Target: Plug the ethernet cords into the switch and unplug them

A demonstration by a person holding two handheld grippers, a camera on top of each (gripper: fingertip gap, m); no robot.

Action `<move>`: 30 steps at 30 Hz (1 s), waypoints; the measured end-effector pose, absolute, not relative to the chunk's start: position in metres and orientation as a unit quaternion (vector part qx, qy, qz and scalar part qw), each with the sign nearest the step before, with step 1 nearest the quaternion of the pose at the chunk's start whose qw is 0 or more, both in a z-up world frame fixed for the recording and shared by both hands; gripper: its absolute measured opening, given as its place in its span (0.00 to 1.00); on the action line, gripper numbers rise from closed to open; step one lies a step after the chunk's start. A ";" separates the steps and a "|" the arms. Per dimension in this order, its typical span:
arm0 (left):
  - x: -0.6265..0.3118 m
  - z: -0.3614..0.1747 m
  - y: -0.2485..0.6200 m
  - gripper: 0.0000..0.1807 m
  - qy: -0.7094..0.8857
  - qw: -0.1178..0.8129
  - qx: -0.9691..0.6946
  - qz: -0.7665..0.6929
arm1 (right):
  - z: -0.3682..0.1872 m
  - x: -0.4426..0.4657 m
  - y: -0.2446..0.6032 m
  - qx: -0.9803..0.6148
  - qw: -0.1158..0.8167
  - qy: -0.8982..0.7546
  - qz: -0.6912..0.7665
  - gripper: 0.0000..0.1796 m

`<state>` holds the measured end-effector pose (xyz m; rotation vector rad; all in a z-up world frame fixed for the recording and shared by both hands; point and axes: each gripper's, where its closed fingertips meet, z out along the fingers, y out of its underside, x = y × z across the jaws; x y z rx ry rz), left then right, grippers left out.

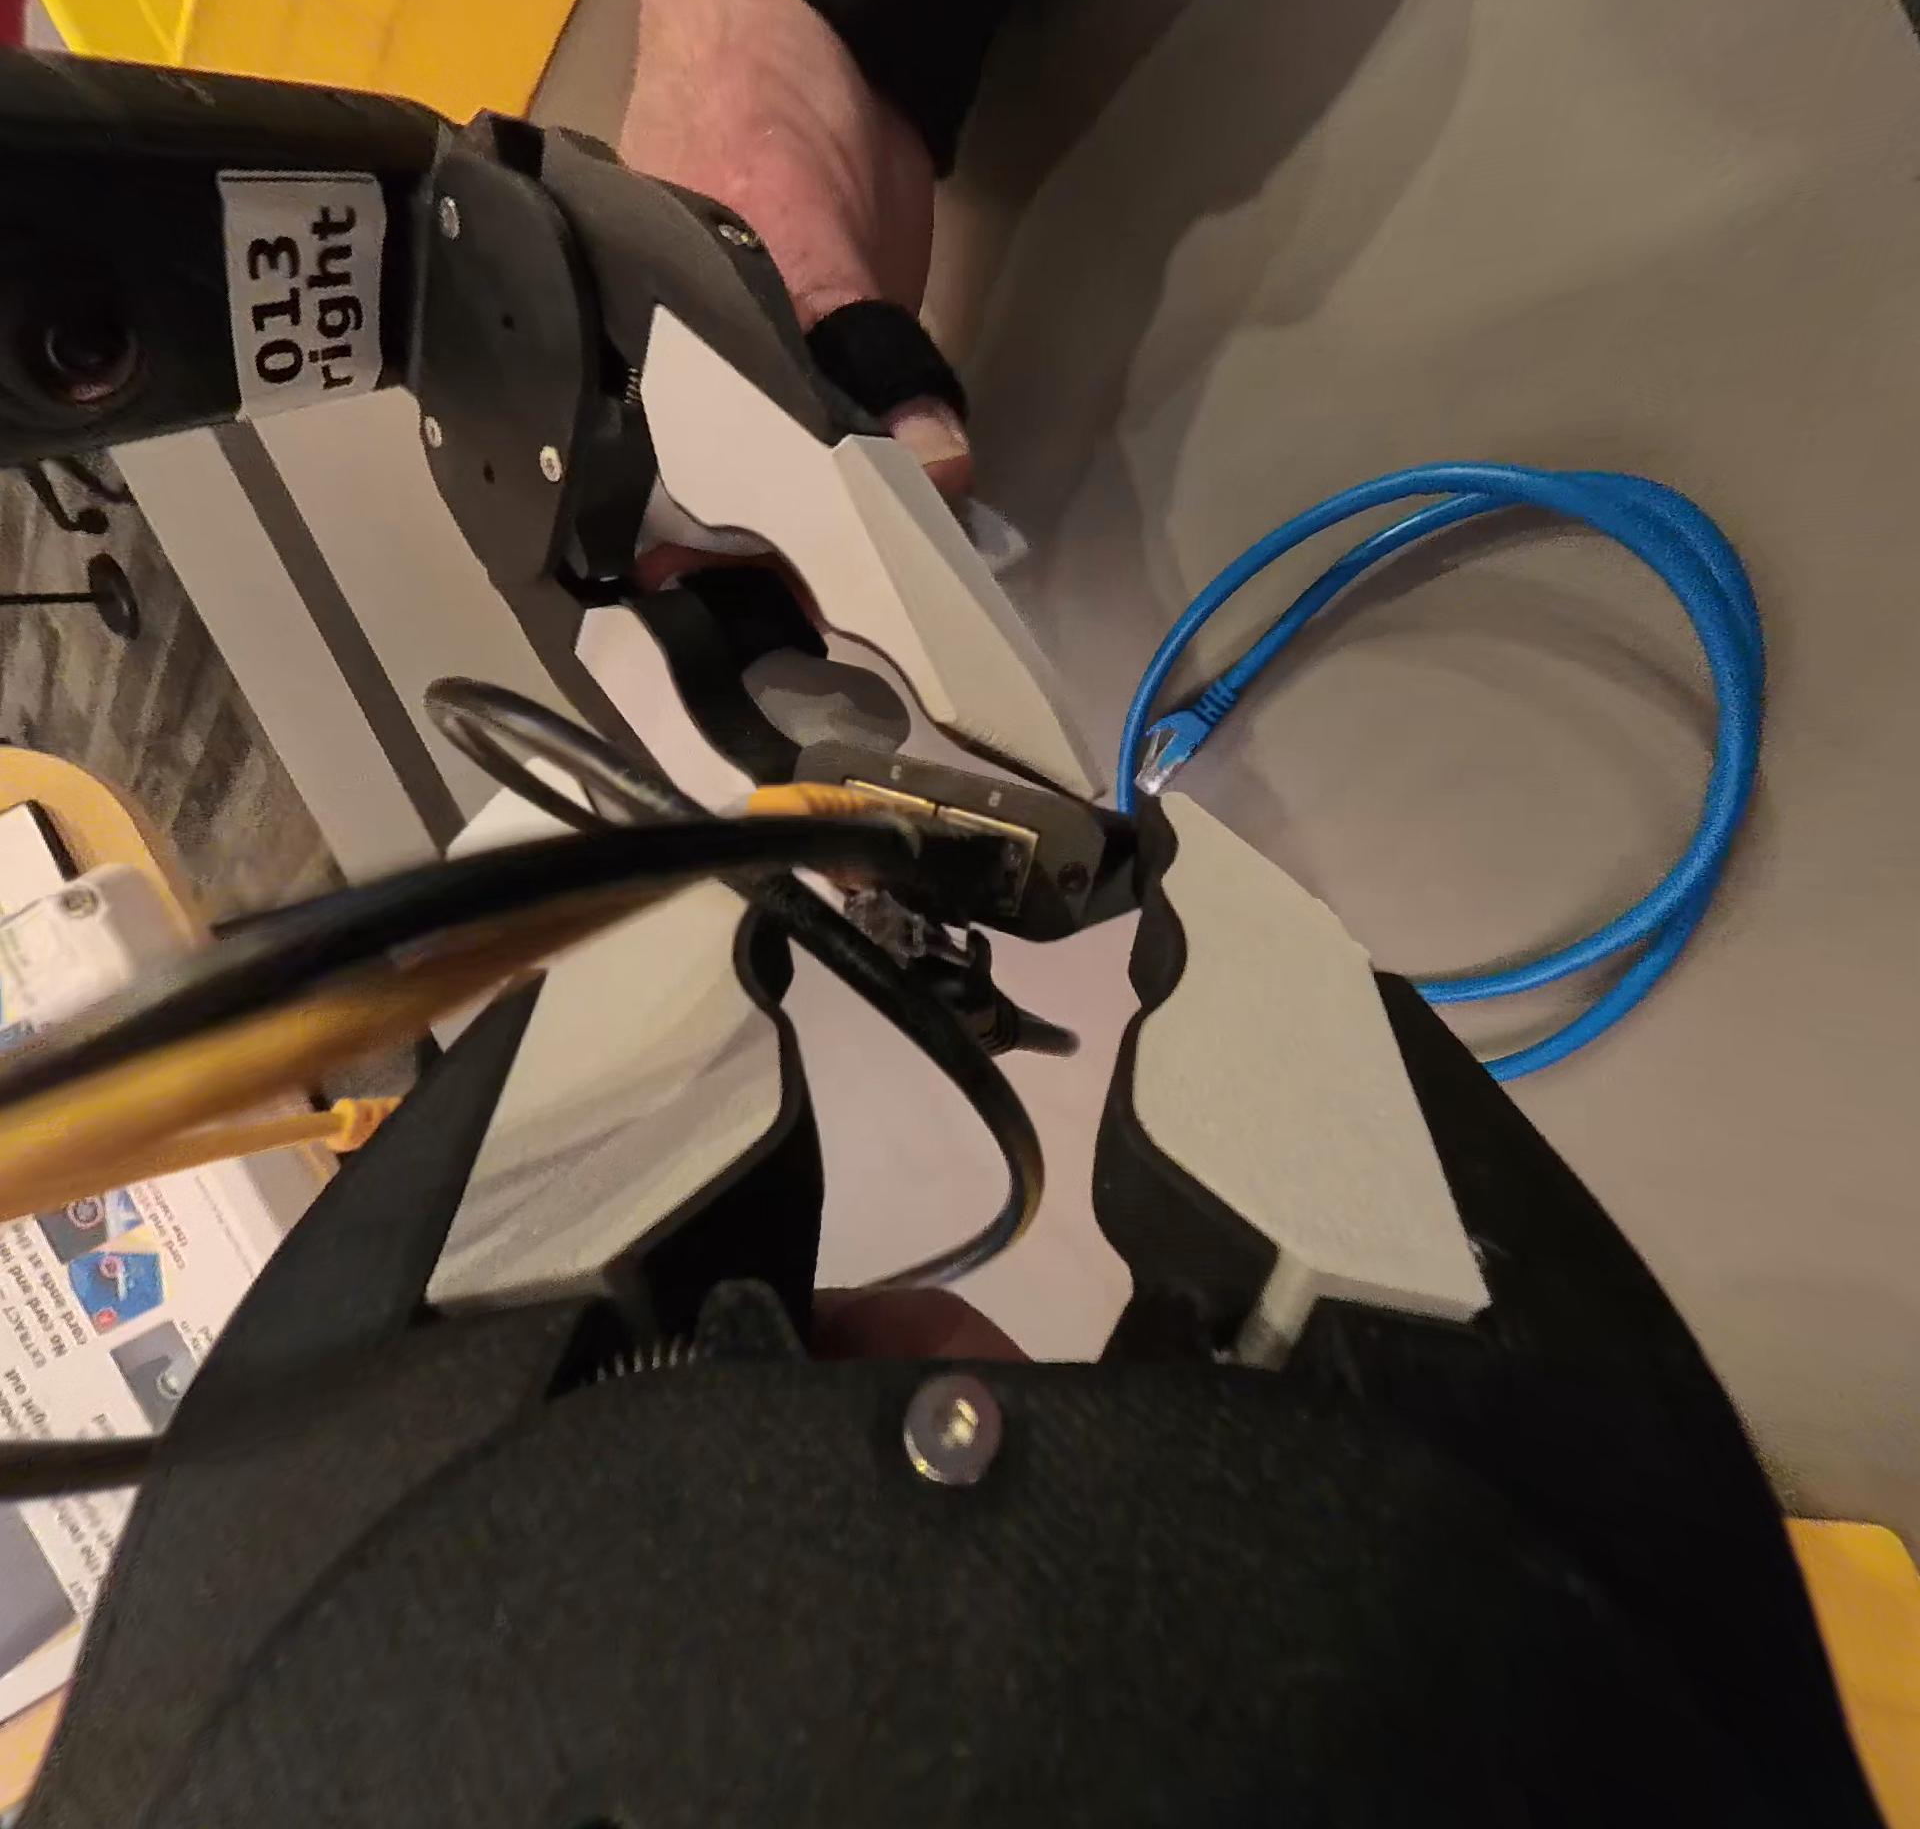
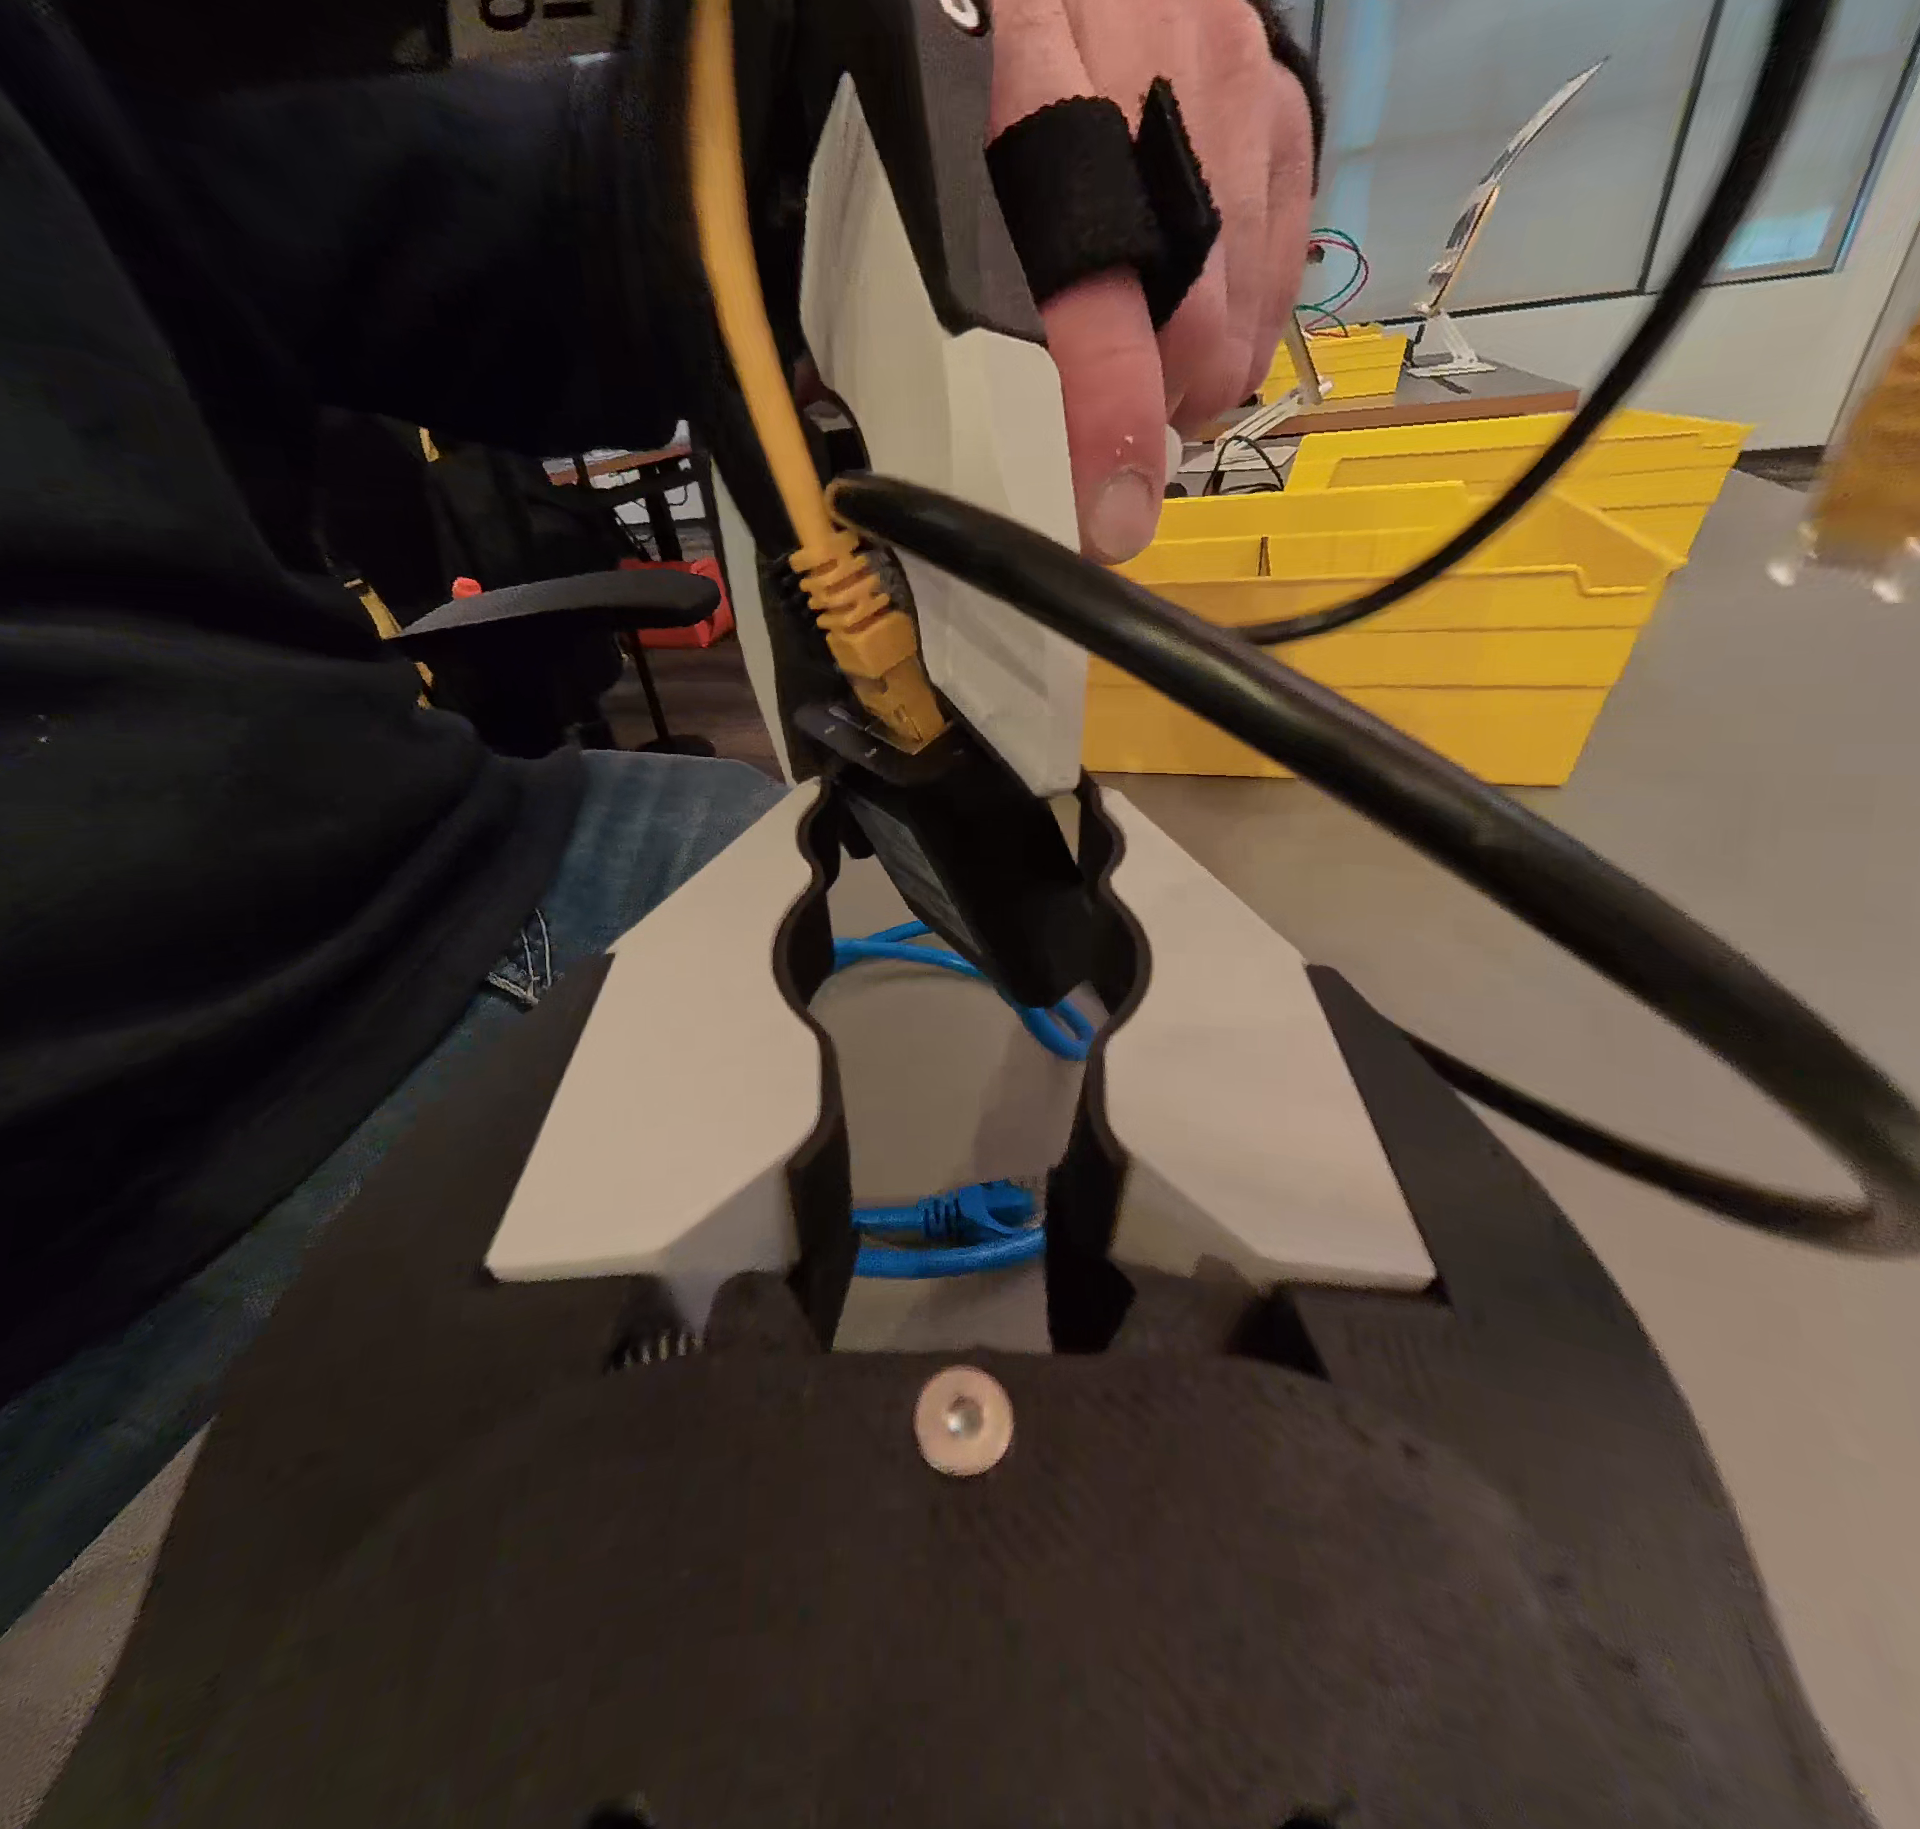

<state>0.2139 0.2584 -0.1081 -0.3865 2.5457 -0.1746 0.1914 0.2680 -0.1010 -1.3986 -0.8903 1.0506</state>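
My right gripper [image 2: 961,813] is shut on a small black switch [image 2: 966,886] and holds it tilted above the grey table. A yellow ethernet cord's plug [image 2: 873,657] sits in a port of the switch [image 1: 966,834]. My left gripper [image 1: 951,865] is open, and its fingertips straddle the switch's port face without closing on it. A thick black cord [image 1: 520,875] runs over the left finger to the switch. A black plug [image 1: 894,932] hangs loose just under the switch. A coiled blue ethernet cord [image 1: 1725,740] lies unplugged on the table; it also shows in the right wrist view [image 2: 945,1229].
Yellow plastic bins [image 2: 1403,636] stand on the grey table [image 1: 1455,221] behind the switch. A printed sheet [image 1: 104,1312] lies at the table's left edge. The black cord [image 2: 1351,740] loops wide to the right. A person's dark sleeve and lap [image 2: 260,636] are close on the left. The grippers are tip to tip, or close to it.
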 end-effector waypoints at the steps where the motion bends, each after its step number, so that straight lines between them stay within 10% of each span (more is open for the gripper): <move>1: 0.213 -0.108 0.258 0.35 0.948 0.278 -0.140 -0.069 | -0.101 0.191 0.267 -0.590 0.556 -0.379 0.445 0.23; 16: 0.208 -0.094 0.278 0.28 0.927 0.306 -0.208 -0.066 | -0.092 0.203 0.268 -0.620 0.582 -0.410 0.330 0.11; 30: 0.167 -0.065 0.280 0.26 0.829 0.313 -0.449 -0.111 | -0.108 0.263 0.302 -0.745 0.527 -0.399 -0.089 0.11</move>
